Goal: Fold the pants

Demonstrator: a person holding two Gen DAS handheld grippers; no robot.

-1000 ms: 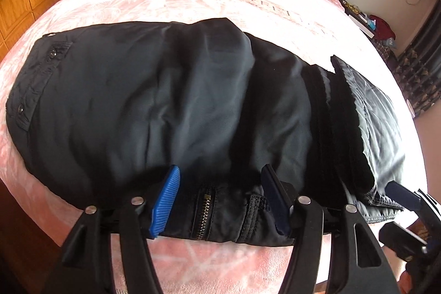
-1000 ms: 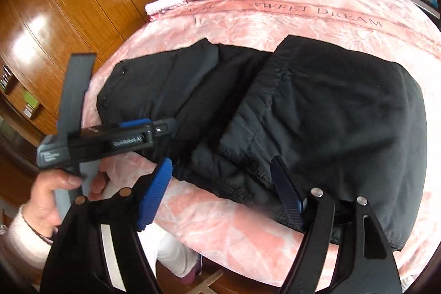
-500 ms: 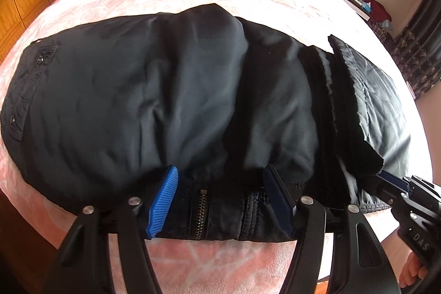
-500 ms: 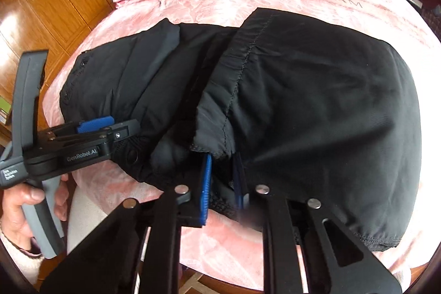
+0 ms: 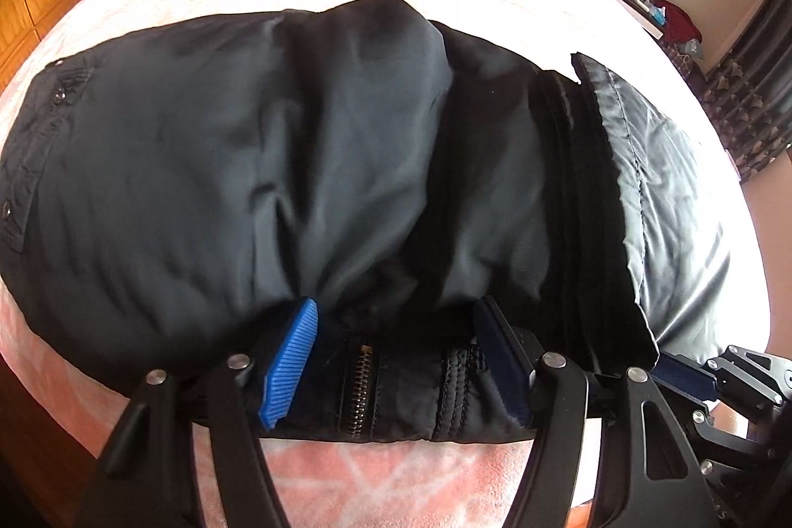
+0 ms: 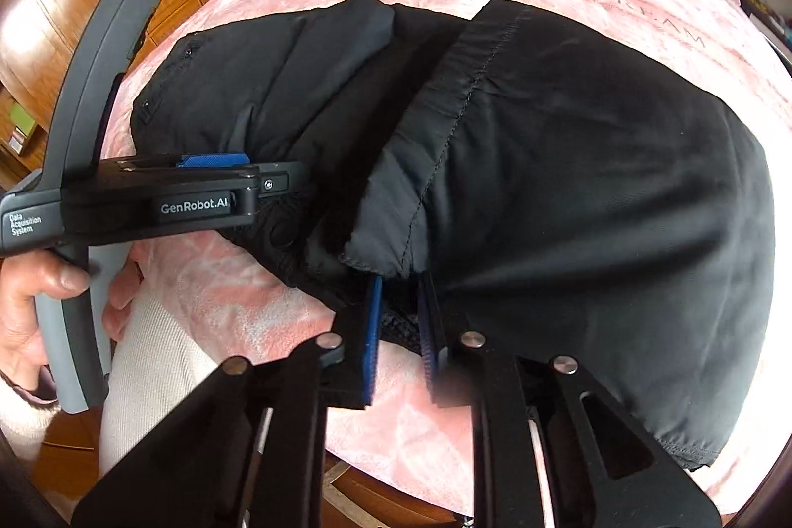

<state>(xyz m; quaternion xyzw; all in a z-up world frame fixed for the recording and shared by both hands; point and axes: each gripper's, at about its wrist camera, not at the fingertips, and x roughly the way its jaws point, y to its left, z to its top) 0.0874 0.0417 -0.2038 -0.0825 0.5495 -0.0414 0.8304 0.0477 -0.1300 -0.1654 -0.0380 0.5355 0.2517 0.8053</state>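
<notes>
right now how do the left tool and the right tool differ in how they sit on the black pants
The left tool has its jaws wide apart. The right tool has them close together and opening, with dark fabric between them. The left tool straddles the metal zipper on the black pants, while the right tool sits at the corner of the folded-over leg. Both have blue pads and work the pants' near edge.
</notes>
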